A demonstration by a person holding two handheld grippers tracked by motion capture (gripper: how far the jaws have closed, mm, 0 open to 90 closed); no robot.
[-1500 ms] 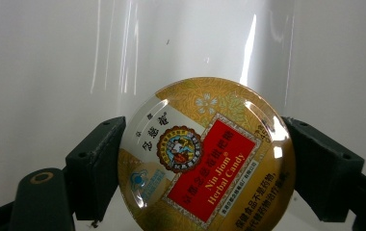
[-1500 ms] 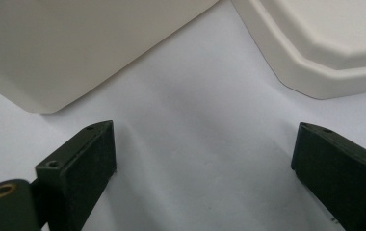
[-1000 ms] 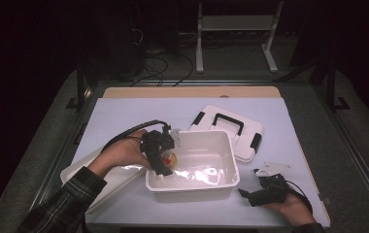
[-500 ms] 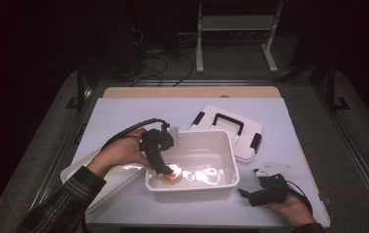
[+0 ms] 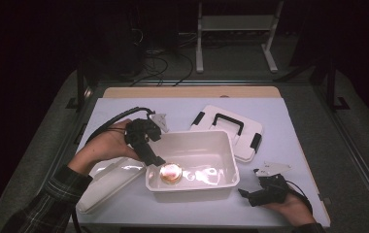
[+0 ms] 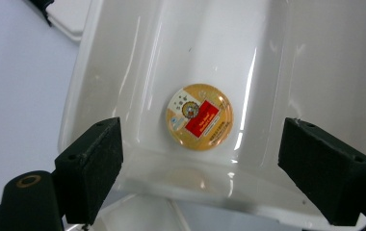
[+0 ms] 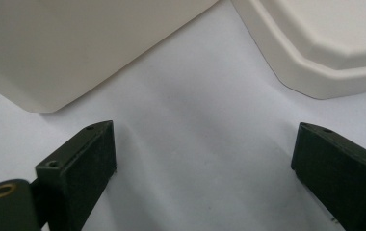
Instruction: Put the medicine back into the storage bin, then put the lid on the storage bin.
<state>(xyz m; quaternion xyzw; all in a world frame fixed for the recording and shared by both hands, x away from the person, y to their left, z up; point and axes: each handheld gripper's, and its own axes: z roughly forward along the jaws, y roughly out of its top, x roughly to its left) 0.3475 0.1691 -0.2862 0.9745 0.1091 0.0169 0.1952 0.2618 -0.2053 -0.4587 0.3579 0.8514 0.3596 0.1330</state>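
Here a round tin (image 6: 199, 117) lies flat on the floor of the white tub (image 5: 221, 182), at the tub's near-left corner in the high view. Its lid is orange-gold with a red label and a small round emblem. The left tool (image 5: 154, 160) hangs over the tub's left rim, tilted down toward the tin, with its jaws spread wide and nothing between them; in the left gripper view the tin sits below and between the two black pads (image 6: 92, 168), clear of both. The left hand (image 5: 106, 147) grips that tool from the left side of the tub.

The right tool (image 5: 244, 193) rests low on the worktop (image 5: 284, 126) just off the tub's near-right corner, held by the right hand (image 5: 292, 208). Its jaws stand spread as well, with bare worktop between them in the right gripper view. A white lid (image 5: 228, 128) with black handle and clips lies behind the tub, touching its far-right rim. Another white tray (image 5: 105, 179) sits at the tub's left, under the left forearm.
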